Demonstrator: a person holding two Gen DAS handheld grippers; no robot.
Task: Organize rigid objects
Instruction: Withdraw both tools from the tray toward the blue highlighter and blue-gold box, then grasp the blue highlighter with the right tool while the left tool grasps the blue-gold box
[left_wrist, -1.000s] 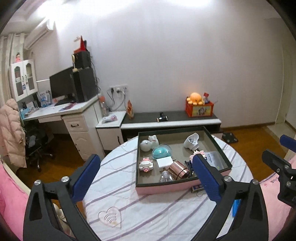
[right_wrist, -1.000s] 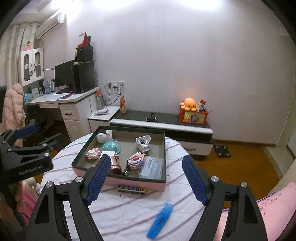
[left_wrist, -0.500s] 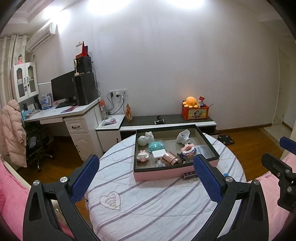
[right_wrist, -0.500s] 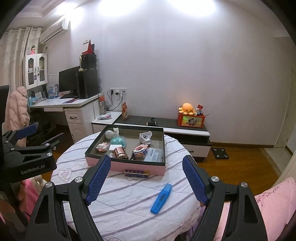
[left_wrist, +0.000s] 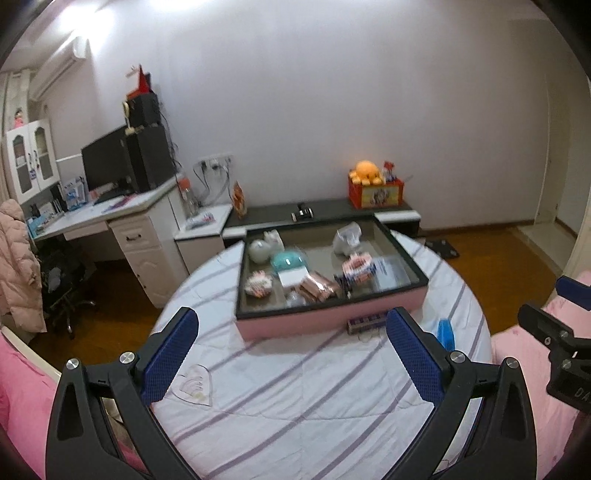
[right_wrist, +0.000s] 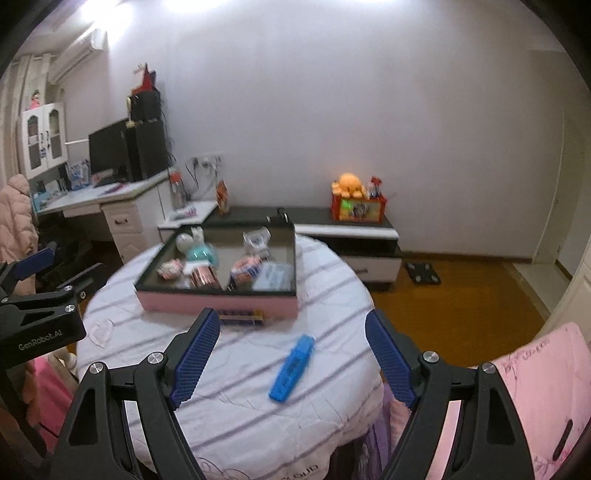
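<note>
Lying on the striped table (right_wrist: 332, 295), just before the pink tray (right_wrist: 221, 306), a dark bar (right_wrist: 240, 318) runs left-right. Right of it, a flat blue marker (right_wrist: 292, 368) points away, slightly right. Both left gripper (left_wrist: 291, 354) and right gripper (right_wrist: 291, 354) gape wide, empty.

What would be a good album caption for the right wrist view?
Open right gripper above a striped round table, blue highlighter ahead, pink tray of trinkets beyond.
</note>
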